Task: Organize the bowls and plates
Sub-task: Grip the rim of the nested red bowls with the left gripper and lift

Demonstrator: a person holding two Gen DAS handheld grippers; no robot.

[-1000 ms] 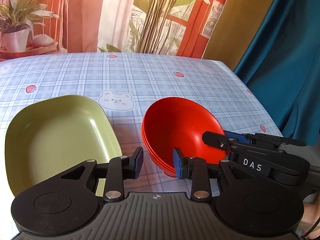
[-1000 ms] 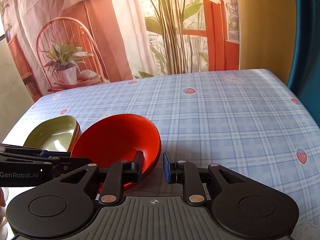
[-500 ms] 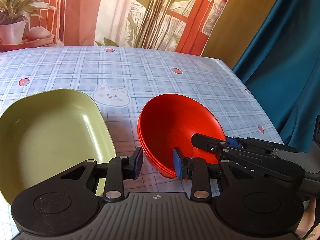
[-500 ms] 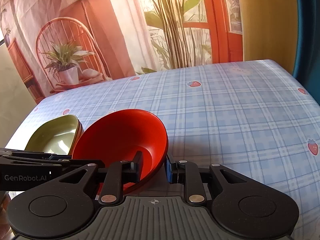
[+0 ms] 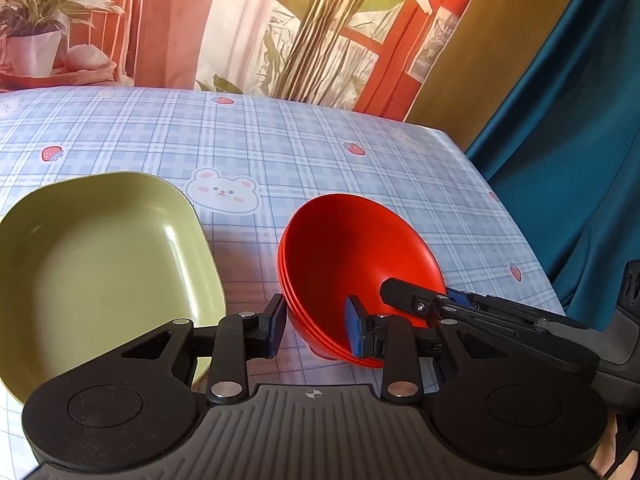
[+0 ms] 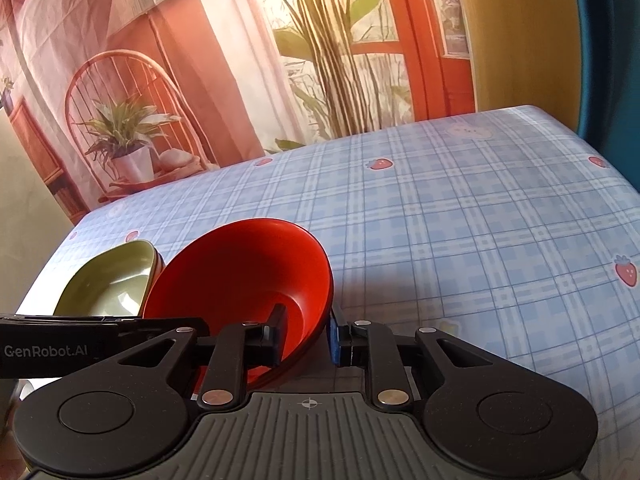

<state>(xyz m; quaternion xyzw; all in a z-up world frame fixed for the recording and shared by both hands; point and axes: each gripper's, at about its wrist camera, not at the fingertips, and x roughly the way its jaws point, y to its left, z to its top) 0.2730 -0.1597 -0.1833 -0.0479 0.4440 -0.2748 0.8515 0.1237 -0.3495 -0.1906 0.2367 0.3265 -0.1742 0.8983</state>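
Tongs first: my right tongs (image 6: 305, 334) straddle the near rim of the red bowls (image 6: 248, 276), one finger (image 6: 276, 334) inside the top bowl and the blue-padded finger outside it, set narrow around the wall; I cannot tell whether the pads actually press it. In the left wrist view those same right tongs (image 5: 430, 304) reach into the bowl from the right side. My left tongs (image 5: 314, 330) stand moderately open and hold nothing; the left pad (image 5: 274, 330) sits off the bowls' left side and the blue right pad is in front of the inner wall, touching or not I cannot tell. The red bowls (image 5: 352, 256) are a nested stack, tilted toward me on the plaid counter (image 5: 280, 148). The green plate (image 5: 100, 264) lies just to their left, apart from them, and in the right wrist view it (image 6: 112, 280) shows a darker rim beneath.
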